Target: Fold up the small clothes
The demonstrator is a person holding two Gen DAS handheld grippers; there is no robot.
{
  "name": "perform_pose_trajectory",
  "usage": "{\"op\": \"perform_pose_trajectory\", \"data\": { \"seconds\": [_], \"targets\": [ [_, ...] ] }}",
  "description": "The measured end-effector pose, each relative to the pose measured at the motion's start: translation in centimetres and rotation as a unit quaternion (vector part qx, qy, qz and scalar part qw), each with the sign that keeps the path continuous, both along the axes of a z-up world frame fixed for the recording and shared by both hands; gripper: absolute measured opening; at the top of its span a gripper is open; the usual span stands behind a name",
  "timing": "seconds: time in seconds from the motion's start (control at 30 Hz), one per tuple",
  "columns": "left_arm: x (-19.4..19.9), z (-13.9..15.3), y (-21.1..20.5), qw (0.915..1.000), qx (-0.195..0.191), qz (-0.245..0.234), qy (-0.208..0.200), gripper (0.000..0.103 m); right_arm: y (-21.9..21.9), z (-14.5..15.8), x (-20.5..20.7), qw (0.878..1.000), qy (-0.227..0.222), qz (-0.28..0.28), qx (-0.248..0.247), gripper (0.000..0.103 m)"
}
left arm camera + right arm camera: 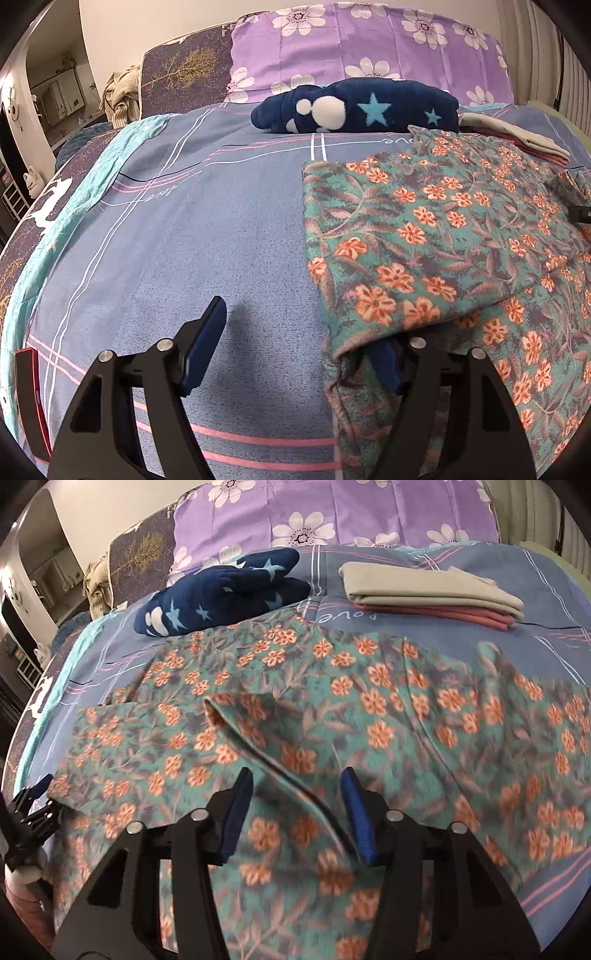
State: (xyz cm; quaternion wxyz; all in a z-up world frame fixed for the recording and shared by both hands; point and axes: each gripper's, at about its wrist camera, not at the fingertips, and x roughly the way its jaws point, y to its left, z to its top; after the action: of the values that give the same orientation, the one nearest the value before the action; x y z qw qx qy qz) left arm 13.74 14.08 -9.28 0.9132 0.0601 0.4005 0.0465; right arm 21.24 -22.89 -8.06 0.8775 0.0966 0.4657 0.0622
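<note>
Two folded pieces (424,590) are lying finished on the bed (221,221) while the left tool (301,328) and right tool (295,775), both standing apart, are still working on the half-folded floral garment (369,709).

The word "love" is written in thin white letters on the blue bed sheet (221,206), upside down, in a few spots.

Two fisheye views, each looking forward and downward along a handheld gripper's black fingers, close above a blue-grey bedsheet (229,206). The left view sits at the teal floral cloth's (424,229) left edge; the right view sits directly over it. Both share the purple flowered pillow (332,513) and navy starred fleece bundle (369,107) beyond.
</note>
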Motion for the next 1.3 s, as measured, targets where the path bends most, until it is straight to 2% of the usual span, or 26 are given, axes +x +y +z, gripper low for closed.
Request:
{"op": "perform_pose_trajectory", "data": {
  "seconds": [0.03,0.13,0.2,0.23,0.3,0.33,0.4,0.53,0.57,0.6,0.67,0.73,0.83,0.93,1.0,1.07,1.1,1.13,1.17,1.23,1.3],
  "targets": [
    [0.0,0.0,0.1,1.0,-0.003,0.001,0.001,0.075,-0.4,0.2,0.0,1.0,-0.002,-0.005,0.009,0.003],
    [0.1,-0.1,0.6,0.9998,-0.02,0.001,0.002,0.075,-2.5,1.7,-0.8,0.997,-0.041,-0.028,0.059,0.003],
    [0.2,-0.1,0.7,0.9997,-0.025,0.002,0.004,0.076,-3.8,2.2,-0.9,0.995,-0.054,-0.051,0.068,0.003],
    [0.2,-0.2,0.7,0.9996,-0.026,0.001,0.004,0.076,-4.2,1.9,-0.6,0.995,-0.043,-0.056,0.066,0.004],
    [0.2,-0.2,0.6,0.9997,-0.024,0.002,0.003,0.076,-5.0,0.2,0.0,0.996,-0.002,-0.064,0.064,0.014],
    [0.2,-0.2,0.6,0.9997,-0.023,0.002,0.002,0.076,-5.5,-0.6,0.0,0.995,0.013,-0.072,0.073,0.015],
    [0.2,-0.2,0.6,0.9997,-0.024,0.002,0.002,0.076,-6.3,-0.9,-0.5,0.991,0.004,-0.075,0.107,0.014],
    [0.0,0.0,0.6,0.9998,-0.021,0.001,-0.001,0.076,-6.2,-0.6,-0.7,0.991,0.0,-0.064,0.115,0.015],
    [-0.2,0.3,0.5,0.9997,-0.024,-0.002,-0.005,0.075,-6.2,-0.5,-0.7,0.992,0.002,-0.061,0.115,0.019],
    [-0.3,0.4,0.6,0.9995,-0.031,-0.006,-0.006,0.075,-6.0,-0.4,-0.6,0.992,0.005,-0.053,0.119,0.028],
    [-0.8,0.6,0.9,0.9985,-0.052,-0.013,-0.01,0.075,-5.6,-0.7,-0.3,0.991,0.004,-0.043,0.124,0.037],
    [-0.8,0.7,1.2,0.9983,-0.057,-0.008,-0.01,0.075,-5.1,-0.8,0.1,0.993,0.004,-0.042,0.109,0.037],
    [-1.0,0.7,1.6,0.9971,-0.075,-0.009,-0.005,0.075,-4.5,-0.5,-0.1,0.996,-0.002,-0.063,0.069,0.027],
    [-1.8,1.1,2.2,0.9935,-0.109,-0.03,-0.014,0.075,-3.8,0.8,-0.9,0.995,-0.022,-0.102,-0.003,0.029],
    [-1.7,1.3,2.7,0.9889,-0.142,-0.041,-0.017,0.074,-2.9,2.4,-1.2,0.992,-0.048,-0.111,-0.033,0.032],
    [-1.4,1.5,3.3,0.9814,-0.184,-0.052,-0.018,0.07,-1.4,4.0,-0.8,0.993,-0.068,-0.089,-0.042,0.034],
    [-1.1,1.7,3.7,0.9725,-0.223,-0.064,-0.017,0.068,0.4,5.0,-0.3,0.995,-0.073,-0.057,-0.041,0.036],
    [-1.0,1.8,3.9,0.968,-0.24,-0.07,-0.017,0.068,2.1,5.7,0.2,0.996,-0.075,-0.026,-0.038,0.036],
    [-0.7,2.1,4.1,0.9601,-0.266,-0.082,-0.02,0.068,3.2,6.1,0.6,0.996,-0.075,-0.009,-0.036,0.036],
    [0.1,2.7,4.2,0.954,-0.283,-0.098,-0.023,0.068,7.6,7.3,1.9,0.995,-0.072,0.056,-0.033,0.038],
    [0.9,2.8,4.1,0.9548,-0.28,-0.098,-0.019,0.068,11.4,8.1,2.6,0.991,-0.074,0.101,-0.043,0.042]
  ]
}}
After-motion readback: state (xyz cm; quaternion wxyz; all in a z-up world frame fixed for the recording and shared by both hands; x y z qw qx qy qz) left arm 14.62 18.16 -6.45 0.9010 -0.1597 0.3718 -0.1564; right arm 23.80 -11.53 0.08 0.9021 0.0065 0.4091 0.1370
